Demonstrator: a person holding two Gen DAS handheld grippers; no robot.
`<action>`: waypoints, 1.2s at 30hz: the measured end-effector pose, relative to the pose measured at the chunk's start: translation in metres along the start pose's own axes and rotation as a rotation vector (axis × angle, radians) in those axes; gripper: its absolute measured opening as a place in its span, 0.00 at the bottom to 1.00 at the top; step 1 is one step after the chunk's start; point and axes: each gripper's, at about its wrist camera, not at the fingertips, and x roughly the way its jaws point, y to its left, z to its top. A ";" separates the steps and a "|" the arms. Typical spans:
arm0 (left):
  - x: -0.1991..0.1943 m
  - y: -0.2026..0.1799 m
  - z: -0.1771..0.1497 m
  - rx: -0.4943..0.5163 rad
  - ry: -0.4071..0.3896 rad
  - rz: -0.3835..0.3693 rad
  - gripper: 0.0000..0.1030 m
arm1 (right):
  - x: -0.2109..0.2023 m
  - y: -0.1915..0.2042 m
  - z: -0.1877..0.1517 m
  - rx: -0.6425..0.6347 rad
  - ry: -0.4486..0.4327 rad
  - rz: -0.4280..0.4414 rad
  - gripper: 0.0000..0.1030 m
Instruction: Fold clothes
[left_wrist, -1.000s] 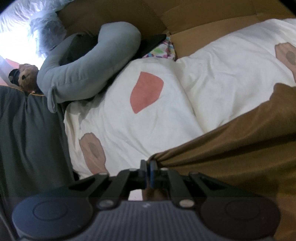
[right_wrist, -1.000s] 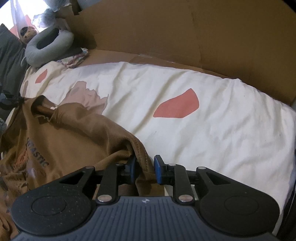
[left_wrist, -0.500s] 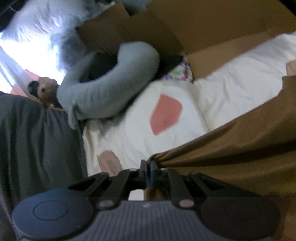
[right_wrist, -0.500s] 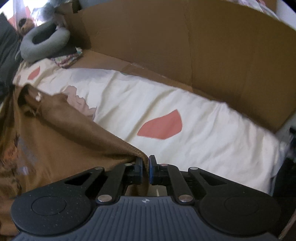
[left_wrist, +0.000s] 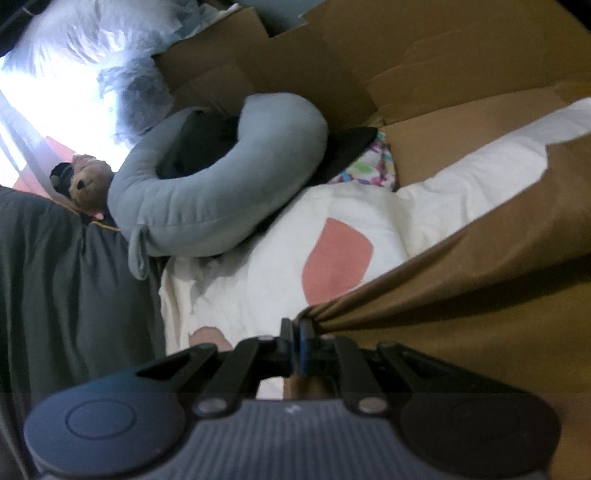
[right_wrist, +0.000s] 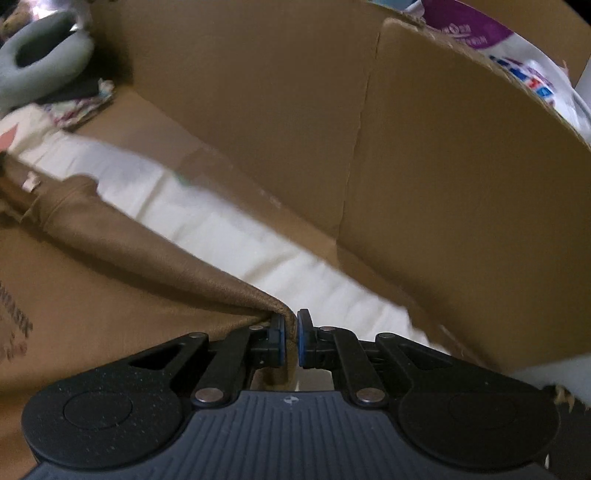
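A brown T-shirt (left_wrist: 480, 266) hangs stretched above a white quilt (left_wrist: 258, 273) with pink and tan patches. My left gripper (left_wrist: 295, 332) is shut on one corner of the shirt, and the cloth runs taut up to the right. In the right wrist view the same brown T-shirt (right_wrist: 129, 280) spreads to the left with dark print near its left edge. My right gripper (right_wrist: 291, 332) is shut on another corner of it, with fabric bunched between the pads.
A grey U-shaped pillow (left_wrist: 221, 177) lies at the head of the quilt beside a small teddy bear (left_wrist: 86, 181). A patterned cloth (left_wrist: 369, 166) sits by it. Tall cardboard walls (right_wrist: 424, 166) border the quilt. Dark grey bedding (left_wrist: 66, 295) lies on the left.
Both grippers rose with the shirt, which now hangs taut between them instead of lying crumpled. The right gripper closed on the shirt's edge about a second ago.
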 end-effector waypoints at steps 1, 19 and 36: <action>0.000 0.002 0.000 -0.006 -0.006 0.014 0.03 | 0.002 0.000 0.006 0.009 -0.005 -0.005 0.04; 0.028 0.005 0.035 -0.034 -0.022 0.046 0.03 | 0.039 0.011 0.051 -0.017 0.009 -0.122 0.04; 0.029 -0.007 0.032 -0.033 0.044 -0.106 0.31 | 0.039 -0.001 0.030 0.021 0.027 -0.083 0.35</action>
